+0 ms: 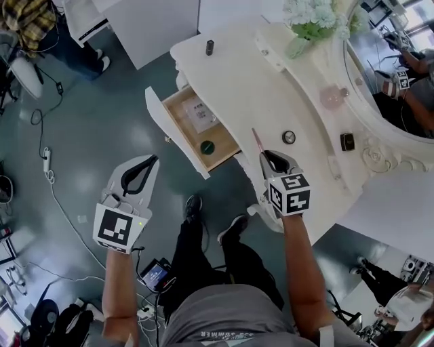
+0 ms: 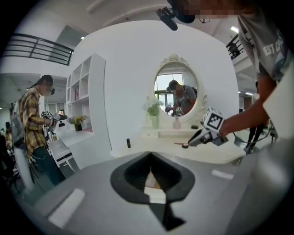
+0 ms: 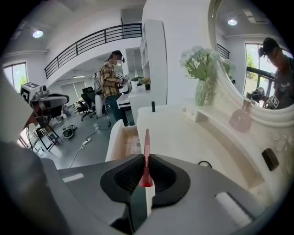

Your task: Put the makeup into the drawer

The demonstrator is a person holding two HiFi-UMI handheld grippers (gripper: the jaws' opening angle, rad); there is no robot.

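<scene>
My right gripper (image 1: 264, 155) is shut on a thin pink makeup pencil (image 1: 258, 141); the pencil sticks out past the fingertips over the front edge of the white vanity table (image 1: 271, 88). In the right gripper view the pencil (image 3: 147, 143) stands clamped between the jaws, with the open wooden drawer (image 3: 125, 137) to its left. That drawer (image 1: 182, 116) hangs open at the vanity's left and holds a clear packet (image 1: 199, 113) and a dark green round item (image 1: 207, 146). My left gripper (image 1: 152, 160) hovers over the floor left of the drawer, jaws shut and empty (image 2: 150, 155).
On the vanity top are a small black tube (image 1: 209, 47), a round compact (image 1: 289, 137), a black box (image 1: 347, 141), a pink bottle (image 1: 332, 97) and a vase of flowers (image 1: 305, 27) before an oval mirror (image 1: 390, 74). A person in a plaid shirt (image 1: 27, 20) stands far left. Cables lie on the floor (image 1: 51, 183).
</scene>
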